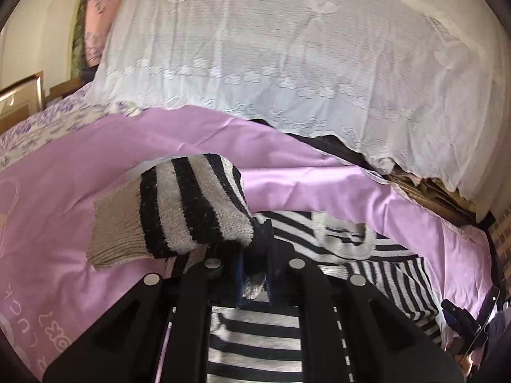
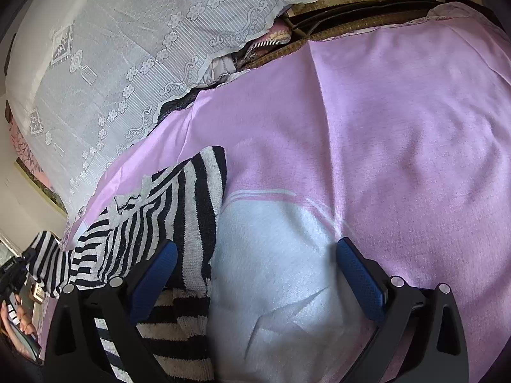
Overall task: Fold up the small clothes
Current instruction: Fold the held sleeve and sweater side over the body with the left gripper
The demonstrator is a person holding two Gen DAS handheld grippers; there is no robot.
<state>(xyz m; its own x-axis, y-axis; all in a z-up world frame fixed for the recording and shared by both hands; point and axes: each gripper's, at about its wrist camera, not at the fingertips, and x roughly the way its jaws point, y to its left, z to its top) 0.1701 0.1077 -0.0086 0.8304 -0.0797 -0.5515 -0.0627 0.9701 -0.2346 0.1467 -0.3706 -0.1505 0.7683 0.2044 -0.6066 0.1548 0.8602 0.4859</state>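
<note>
Bed: a pink sheet [image 2: 399, 121] covers the bed, with a white lace cover [image 1: 287, 63] draped over the heap behind it.
Sweater: a small black-and-white striped knit sweater [image 2: 191, 223] lies on the sheet in front of both grippers; its body is flat, one sleeve is raised.
Left gripper [image 1: 255, 274]: jaws pinched nearly shut on the sleeve [image 1: 179, 210], whose ribbed beige cuff [image 1: 118, 226] hangs free to the left.
Right gripper [image 2: 255, 274]: jaws wide apart and empty, poised above the sweater's edge and a pale patch of the sheet.
Step in hand: probably folding the sleeve across the body.
Doing it well: carry the sleeve over level, lay it straight along the stripes, release only once the cuff rests flat; the free gripper could pin the body.
Materials: chunky, soft, stretchy knit that may sag; smooth sheet; lace stiff-patterned with flowers.
</note>
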